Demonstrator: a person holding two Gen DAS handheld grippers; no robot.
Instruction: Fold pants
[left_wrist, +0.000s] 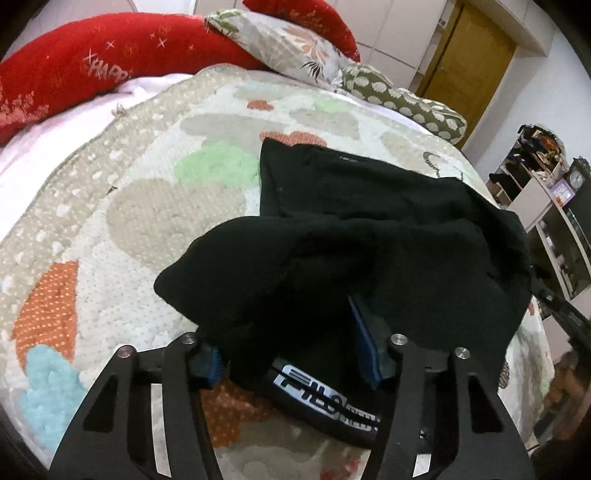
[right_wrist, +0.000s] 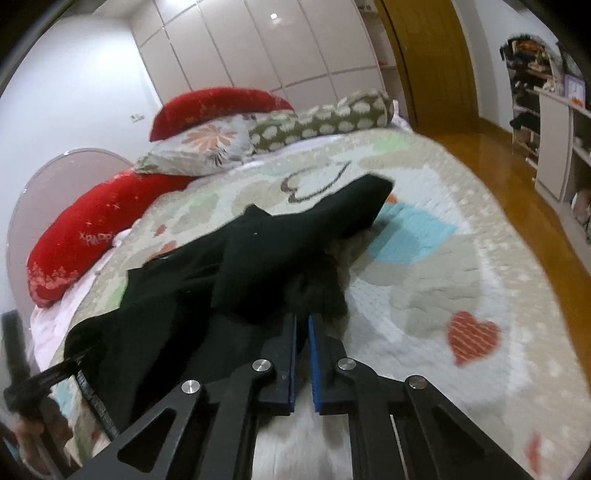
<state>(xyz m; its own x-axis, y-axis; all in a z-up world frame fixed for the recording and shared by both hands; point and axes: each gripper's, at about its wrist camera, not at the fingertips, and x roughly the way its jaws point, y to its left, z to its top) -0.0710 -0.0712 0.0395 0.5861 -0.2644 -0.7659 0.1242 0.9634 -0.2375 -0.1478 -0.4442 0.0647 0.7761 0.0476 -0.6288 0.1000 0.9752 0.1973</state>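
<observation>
Pants (left_wrist: 388, 236), waistband print (left_wrist: 325, 402) left-view only

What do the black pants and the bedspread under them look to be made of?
The black pants look like a soft, matte knit or fleece: they slump in thick rounded folds with no sheen. Their waistband seems to be woven elastic with printed lettering. The bedspread looks like quilted cotton or similar, matte, dimpled all over by stitching.

White wardrobe (right_wrist: 258, 48), wooden door (right_wrist: 432, 59), glossy wood floor (right_wrist: 517, 177).
</observation>
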